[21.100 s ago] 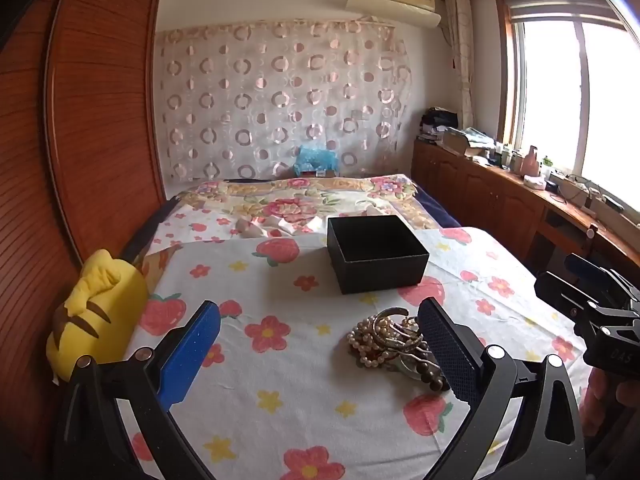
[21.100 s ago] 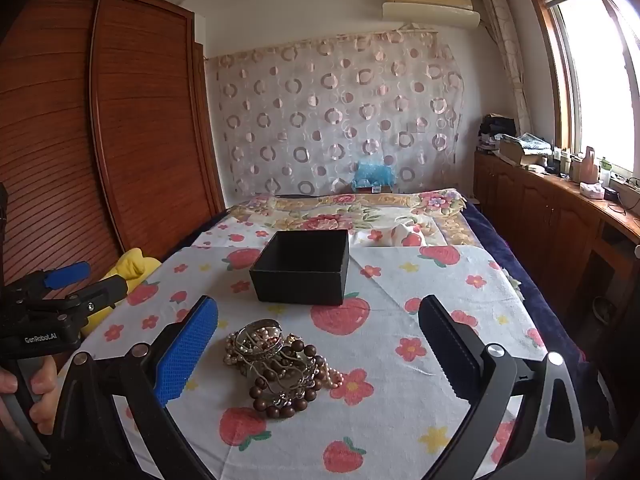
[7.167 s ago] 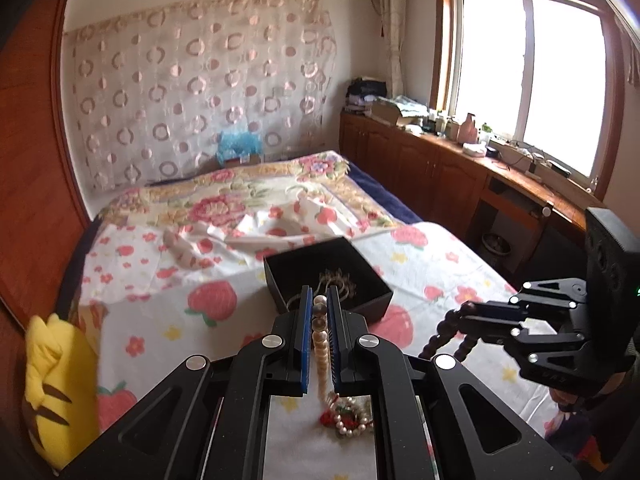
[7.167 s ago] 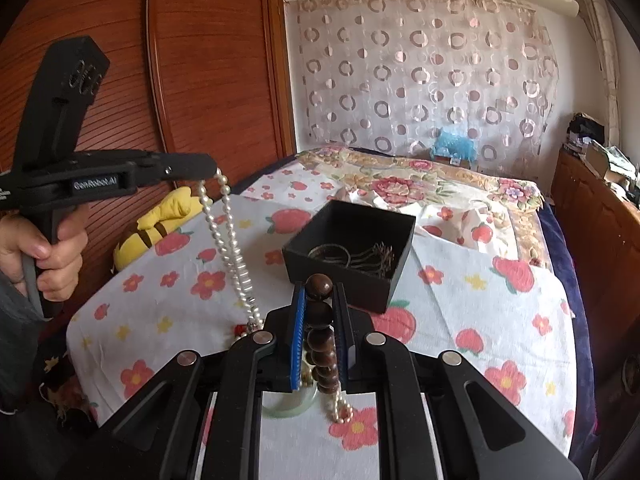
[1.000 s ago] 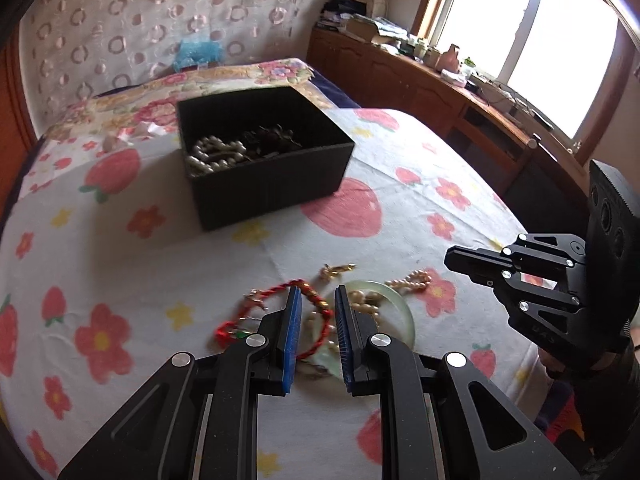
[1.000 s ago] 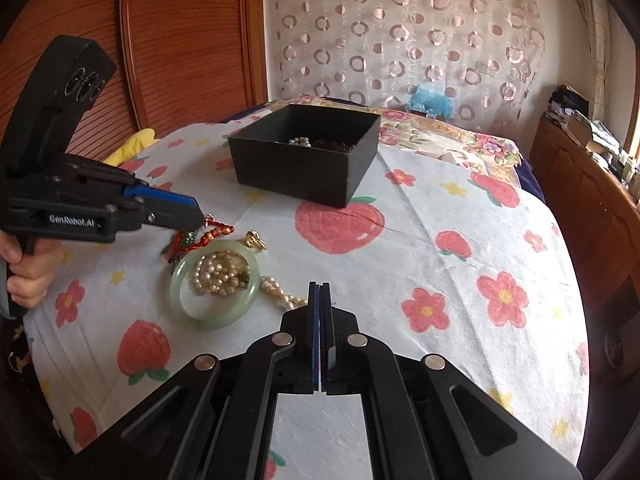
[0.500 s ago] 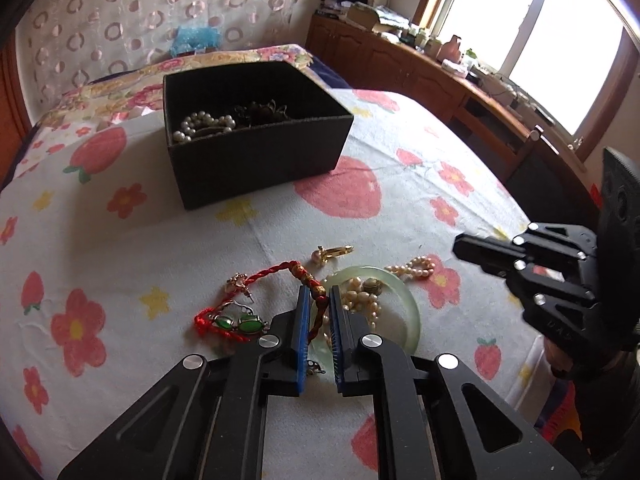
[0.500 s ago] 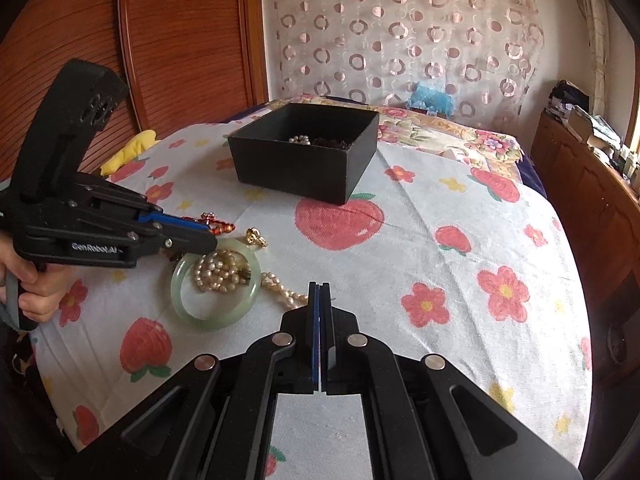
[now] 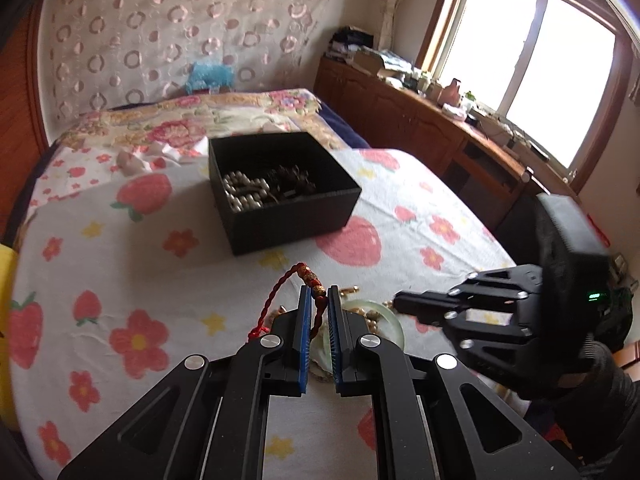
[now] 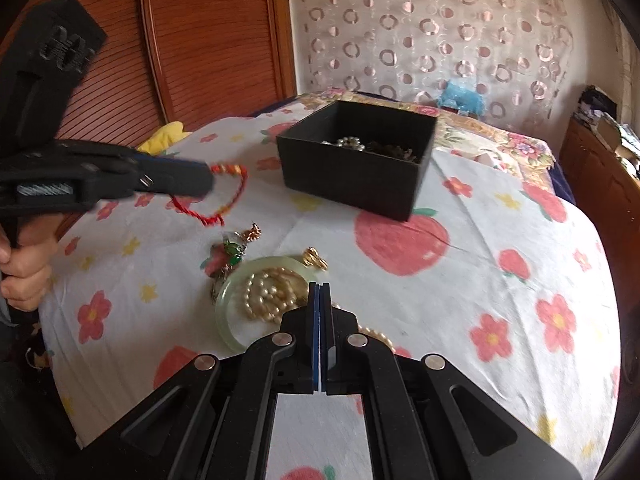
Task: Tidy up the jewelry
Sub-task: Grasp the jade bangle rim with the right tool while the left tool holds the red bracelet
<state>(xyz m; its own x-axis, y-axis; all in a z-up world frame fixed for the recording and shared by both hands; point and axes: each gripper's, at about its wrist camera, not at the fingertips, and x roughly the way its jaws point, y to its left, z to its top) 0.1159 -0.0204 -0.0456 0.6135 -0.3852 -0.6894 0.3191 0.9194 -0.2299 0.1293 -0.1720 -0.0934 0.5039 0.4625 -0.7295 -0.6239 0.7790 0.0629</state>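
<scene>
My left gripper (image 9: 318, 294) is shut on a red cord bracelet (image 9: 308, 276) with beads and holds it lifted above the cloth; it also shows in the right wrist view (image 10: 228, 196), hanging from the left gripper (image 10: 206, 180). The black box (image 9: 280, 196) holds pearls and dark jewelry and also shows in the right wrist view (image 10: 356, 160). My right gripper (image 10: 320, 292) is shut and empty above a pale green bangle (image 10: 230, 308) with a pearl strand (image 10: 268, 294) inside it. A green-stone piece (image 10: 232, 250) and a gold clasp (image 10: 314, 258) lie beside the bangle.
The jewelry lies on a white cloth with strawberries and flowers (image 10: 500, 280) over a bed. A yellow plush (image 10: 164, 136) sits at the left edge by a wooden wardrobe (image 10: 208, 40). Wooden cabinets (image 9: 420, 128) run under the window on the right.
My left gripper has closed on the red cord bracelet and lifted it off the cloth toward the box. My right gripper has stayed shut and moved forward over the bangle.
</scene>
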